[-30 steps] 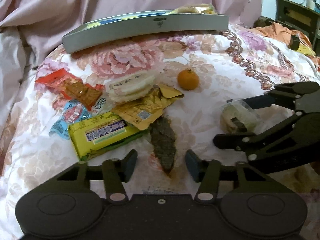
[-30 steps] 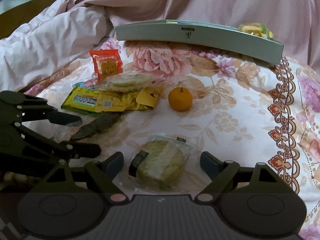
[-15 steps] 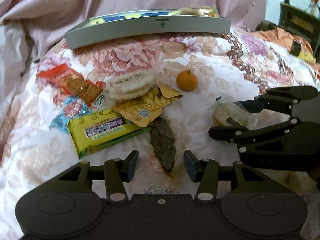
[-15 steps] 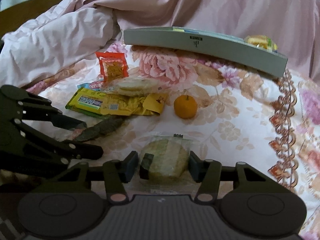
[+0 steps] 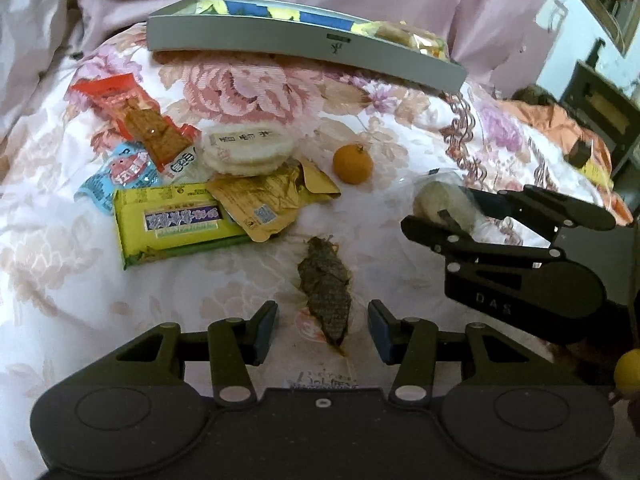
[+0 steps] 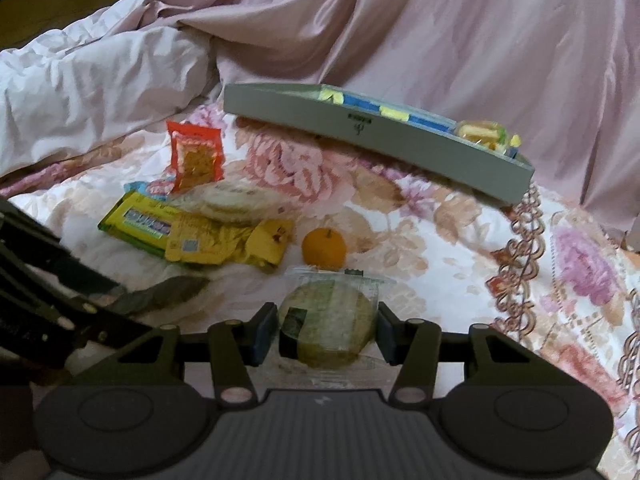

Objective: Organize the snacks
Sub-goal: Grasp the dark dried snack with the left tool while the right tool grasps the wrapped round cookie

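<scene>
My right gripper [image 6: 326, 332] is shut on a round pale cake in clear wrap [image 6: 332, 320], pads pressed against both sides of it. The left wrist view shows that same gripper [image 5: 438, 208] at the right, with the wrapped cake [image 5: 436, 200] in its jaws. My left gripper [image 5: 322, 332] stands open over the flowered bedspread. A dark dried snack in a clear packet [image 5: 324, 288] lies between its fingers, with a gap on each side. A grey tray [image 5: 304, 46] at the back holds blue and yellow packets.
A small orange [image 5: 353, 163] sits mid-bed. Left of it lie a green-yellow packet [image 5: 180, 220], a gold pouch [image 5: 272, 200], rice crackers [image 5: 248, 148], a red packet [image 5: 136, 116] and a blue one [image 5: 120, 172]. Pink bedding is heaped behind [image 6: 440, 40].
My right gripper's jaws have closed from wide apart onto the wrapped cake. The left wrist view has rolled, so the tray now tilts down to the right; the dark snack still lies between its fingers.
</scene>
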Action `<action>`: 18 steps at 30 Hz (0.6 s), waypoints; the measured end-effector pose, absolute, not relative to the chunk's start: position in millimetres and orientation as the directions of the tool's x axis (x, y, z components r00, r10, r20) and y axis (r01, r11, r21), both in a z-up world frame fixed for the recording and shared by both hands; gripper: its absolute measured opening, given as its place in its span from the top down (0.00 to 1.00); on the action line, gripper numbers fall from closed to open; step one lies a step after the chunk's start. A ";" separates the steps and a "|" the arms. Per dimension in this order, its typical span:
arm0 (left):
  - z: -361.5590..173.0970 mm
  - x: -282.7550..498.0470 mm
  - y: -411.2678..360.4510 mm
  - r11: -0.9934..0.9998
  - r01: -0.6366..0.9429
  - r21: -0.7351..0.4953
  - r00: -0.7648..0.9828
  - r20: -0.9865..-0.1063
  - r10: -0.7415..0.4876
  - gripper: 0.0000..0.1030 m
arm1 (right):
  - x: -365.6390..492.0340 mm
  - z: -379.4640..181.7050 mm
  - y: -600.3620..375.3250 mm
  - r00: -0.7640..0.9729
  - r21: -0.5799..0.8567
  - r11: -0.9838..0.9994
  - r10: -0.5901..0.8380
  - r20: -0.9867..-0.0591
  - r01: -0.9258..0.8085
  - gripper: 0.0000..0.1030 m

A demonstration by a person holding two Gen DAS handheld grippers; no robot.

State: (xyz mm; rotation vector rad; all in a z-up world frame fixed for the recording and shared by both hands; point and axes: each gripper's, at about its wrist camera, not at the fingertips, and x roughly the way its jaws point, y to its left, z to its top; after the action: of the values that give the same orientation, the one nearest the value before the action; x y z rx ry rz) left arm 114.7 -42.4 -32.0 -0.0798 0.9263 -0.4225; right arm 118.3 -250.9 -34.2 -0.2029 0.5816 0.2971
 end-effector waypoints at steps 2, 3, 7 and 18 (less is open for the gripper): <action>-27.3 112.7 -40.5 0.914 0.307 -0.267 0.536 -0.745 -0.398 0.51 | 118.9 -30.4 -253.9 0.804 -0.101 0.941 0.215 -0.554 -0.322 0.46; -24.0 110.8 -40.3 0.913 0.305 -0.272 0.545 -0.736 -0.402 0.51 | 119.1 -28.6 -255.7 0.808 -0.097 0.943 0.216 -0.548 -0.318 0.46; -12.7 106.9 -41.1 0.914 0.301 -0.273 0.575 -0.713 -0.402 0.51 | 118.5 -23.3 -259.0 0.820 -0.084 0.947 0.222 -0.527 -0.310 0.46; -15.8 93.3 -45.4 0.930 0.292 -0.224 0.557 -0.750 -0.356 0.51 | 116.1 -11.2 -261.1 0.837 -0.066 0.946 0.245 -0.489 -0.316 0.46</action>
State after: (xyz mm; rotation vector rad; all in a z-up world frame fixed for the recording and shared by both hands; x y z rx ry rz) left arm 93.3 -45.4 -15.8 -0.0762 0.9019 -0.3826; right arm 116.1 -261.1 -11.2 -0.1468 0.4963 0.2982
